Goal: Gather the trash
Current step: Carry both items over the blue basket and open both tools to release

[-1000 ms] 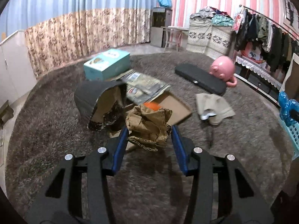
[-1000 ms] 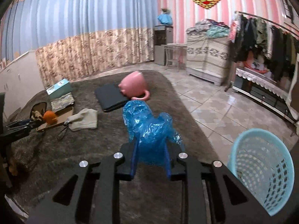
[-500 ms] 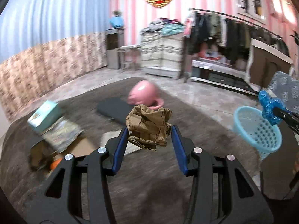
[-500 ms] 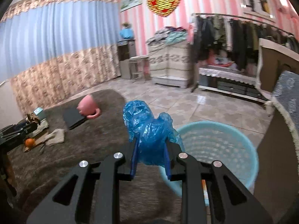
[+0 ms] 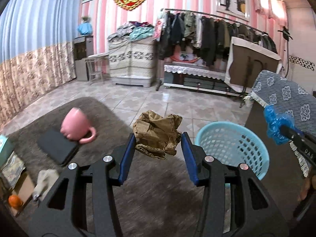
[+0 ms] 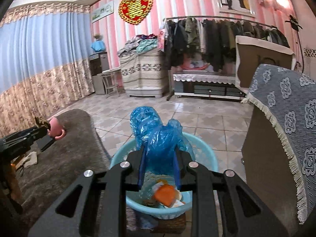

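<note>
Left gripper (image 5: 158, 145): angled slightly downward, jaws clenched on crumpled brown paper (image 5: 157, 133), held aloft over the edge of the grey rug (image 5: 110, 114), just left of the light-blue basket (image 5: 233, 152).

Right gripper (image 6: 159, 163): angled slightly downward, jaws clamped on a crumpled blue plastic bag (image 6: 158, 136), poised directly above the basket, which already contains orange and white scraps (image 6: 165, 195).

Floor: patterned beige tiles (image 5: 158, 100).

On the rug: pink mug-shaped object (image 5: 76, 127) lying on its side; black flat case (image 5: 57, 146).

Room: pink striped walls, blue and floral curtains (image 5: 31, 49), clothes rack (image 5: 213, 33), patterned blue cloth (image 6: 286, 108) draped over furniture.

Writing: red-and-gold heart ornament (image 6: 135, 7) bears a character, possibly double-happiness; too blurred to confirm.
</note>
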`<state>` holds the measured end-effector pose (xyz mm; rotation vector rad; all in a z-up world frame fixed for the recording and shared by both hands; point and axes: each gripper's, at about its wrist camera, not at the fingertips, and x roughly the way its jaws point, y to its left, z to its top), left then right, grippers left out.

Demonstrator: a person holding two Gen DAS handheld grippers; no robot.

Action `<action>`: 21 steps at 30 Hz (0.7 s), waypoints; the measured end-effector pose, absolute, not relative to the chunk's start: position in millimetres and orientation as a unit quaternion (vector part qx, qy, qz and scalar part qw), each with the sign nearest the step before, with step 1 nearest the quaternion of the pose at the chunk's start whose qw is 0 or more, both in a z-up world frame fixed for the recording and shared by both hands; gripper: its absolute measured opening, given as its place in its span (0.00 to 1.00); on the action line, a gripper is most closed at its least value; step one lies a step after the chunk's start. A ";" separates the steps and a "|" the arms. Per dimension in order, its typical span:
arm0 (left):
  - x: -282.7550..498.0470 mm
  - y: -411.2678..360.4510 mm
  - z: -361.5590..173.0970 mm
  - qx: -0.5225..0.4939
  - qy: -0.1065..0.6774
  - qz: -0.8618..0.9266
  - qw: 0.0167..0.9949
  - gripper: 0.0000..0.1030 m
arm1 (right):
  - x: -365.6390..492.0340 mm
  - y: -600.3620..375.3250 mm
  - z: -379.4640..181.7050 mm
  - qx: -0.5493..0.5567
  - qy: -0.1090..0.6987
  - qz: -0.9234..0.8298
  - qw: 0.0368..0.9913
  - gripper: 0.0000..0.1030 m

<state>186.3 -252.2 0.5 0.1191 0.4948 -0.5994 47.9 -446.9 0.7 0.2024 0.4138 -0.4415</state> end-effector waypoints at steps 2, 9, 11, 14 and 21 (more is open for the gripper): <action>183.9 -271.1 1.5 0.073 0.231 -0.303 0.921 0.45 | 47.7 -450.8 -1.1 0.099 0.202 -0.226 0.948 0.23; 184.2 -317.7 -0.8 0.088 0.230 -0.344 0.906 0.45 | 42.9 -477.5 -12.0 0.113 0.202 -0.256 0.939 0.23; 184.8 -329.2 -3.1 0.089 0.232 -0.354 0.901 0.45 | 40.5 -486.1 -15.1 0.116 0.204 -0.263 0.936 0.23; 184.9 -347.1 -10.3 0.092 0.238 -0.369 0.894 0.46 | 41.4 -497.2 -20.5 0.123 0.210 -0.268 0.932 0.23; 186.0 -381.9 -31.6 0.102 0.257 -0.389 0.879 0.46 | 43.5 -511.4 -35.7 0.131 0.221 -0.277 0.926 0.23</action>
